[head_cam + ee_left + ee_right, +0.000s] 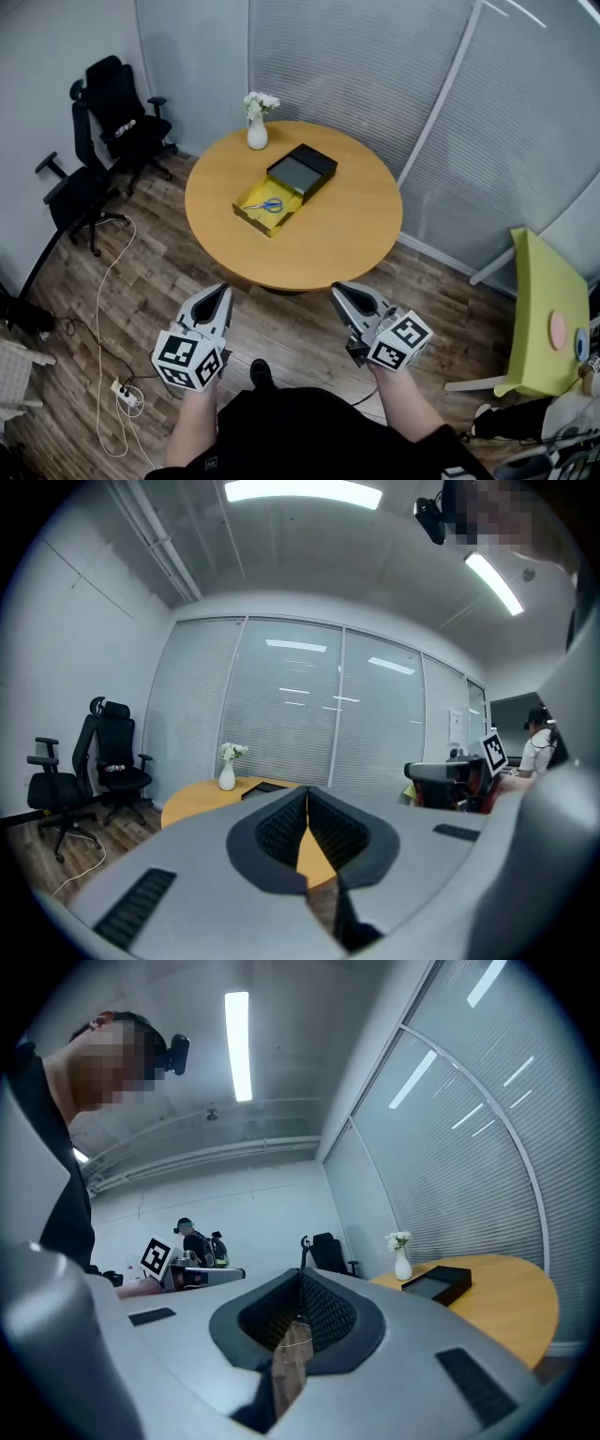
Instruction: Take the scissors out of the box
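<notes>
black office chairs (112, 117) stand at the left on the wood floor. the left hand-held gripper (221, 292), closed on nothing, hangs short of the round worktop (347, 225), where the scissors (269, 205) lie in the open yellow box (246, 214). the right hand-held gripper (339, 293), likewise closed and empty, matches it: seemingly the reach has not begun.

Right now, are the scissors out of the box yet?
Not yet. Done: the yellow box lies open, its black lid beside it. In hand: nothing; the left tongs and right tongs are shut and empty, short of the table. Left: grab the scissors inside and lift them out.
</notes>
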